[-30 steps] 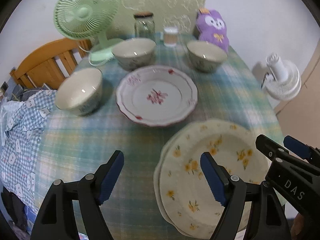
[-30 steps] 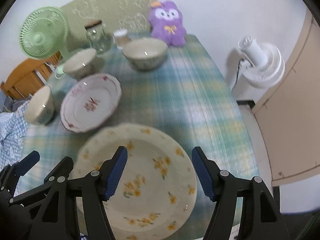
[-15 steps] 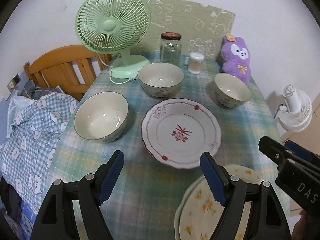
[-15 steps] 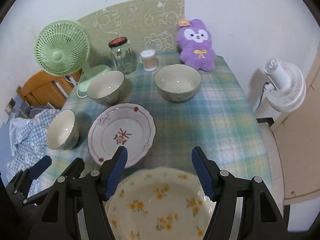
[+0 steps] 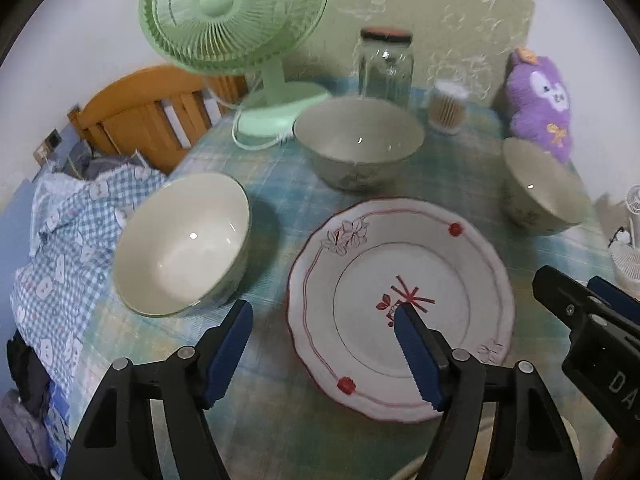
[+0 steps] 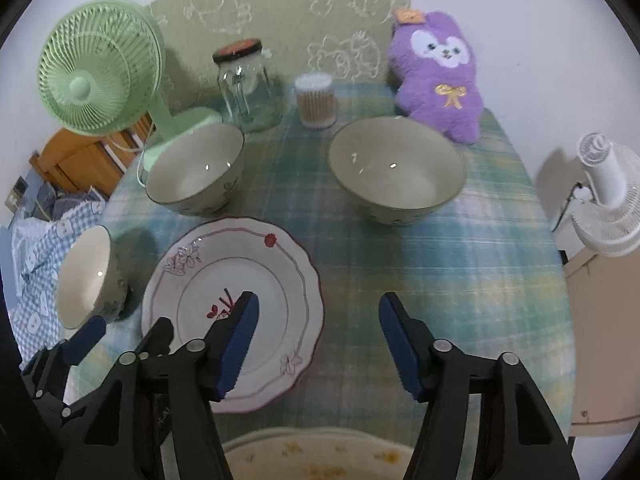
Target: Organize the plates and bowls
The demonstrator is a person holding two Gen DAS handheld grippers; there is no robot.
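A white plate with red trim (image 5: pixel 404 280) (image 6: pixel 236 300) lies mid-table. Three cream bowls stand around it: one at the left (image 5: pixel 184 244) (image 6: pixel 86 276), one behind it (image 5: pixel 358 140) (image 6: pixel 196 168), one at the right (image 5: pixel 540 186) (image 6: pixel 396 168). A yellow-flowered plate (image 6: pixel 316 456) lies at the near edge, below both grippers. My left gripper (image 5: pixel 324 356) is open and empty, hovering over the red-trim plate's near left rim. My right gripper (image 6: pixel 318 344) is open and empty, just right of that plate; it also shows in the left wrist view (image 5: pixel 588 320).
At the back of the checked tablecloth (image 6: pixel 460 264) stand a green fan (image 5: pixel 236 28) (image 6: pixel 100 76), a glass jar (image 5: pixel 386 66) (image 6: pixel 248 84), a small cup of sticks (image 6: pixel 316 100) and a purple plush (image 6: pixel 440 76). A white fan (image 6: pixel 604 200) stands off the right side.
Both grippers have moved forward over the table, away from the yellow-flowered plate and toward the red-trim plate. Both stayed open and empty.
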